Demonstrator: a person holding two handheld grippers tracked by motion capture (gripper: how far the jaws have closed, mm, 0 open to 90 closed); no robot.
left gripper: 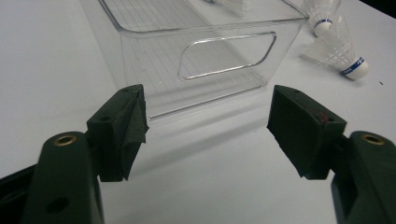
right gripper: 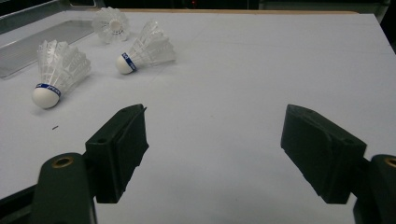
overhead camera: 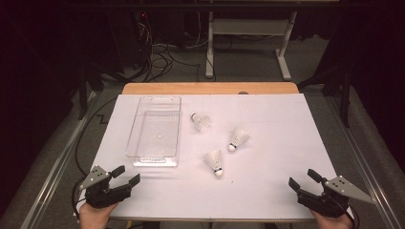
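Shuttlecocks, three of them, lie on their sides on a white bench [overhead camera: 267,143], loosely grouped near its middle and apart from one another. Nearest the person is one shuttlecock [overhead camera: 214,162] with its cork tip pointing toward them; a second [overhead camera: 238,139] lies a little beyond, and a third [overhead camera: 201,121] lies farther back, just beside a clear plastic bin [overhead camera: 138,157] that sits empty at the left. Each has a white feather skirt, a rounded white cork tip and a thin blue band with lettering too small to read.

They are likely very light and fragile: the feather skirt would crush or splay under a firm squeeze. The cork tip looks like the stiff, safe place to take hold, with gentle pressure.

Left gripper [overhead camera: 125,175] rests at the near left corner, its fingers [left gripper: 122,126] wide apart and holding nothing, facing the bin's handle cut-out. Right gripper [overhead camera: 303,179] rests at the near right corner, likewise apart and holding nothing.
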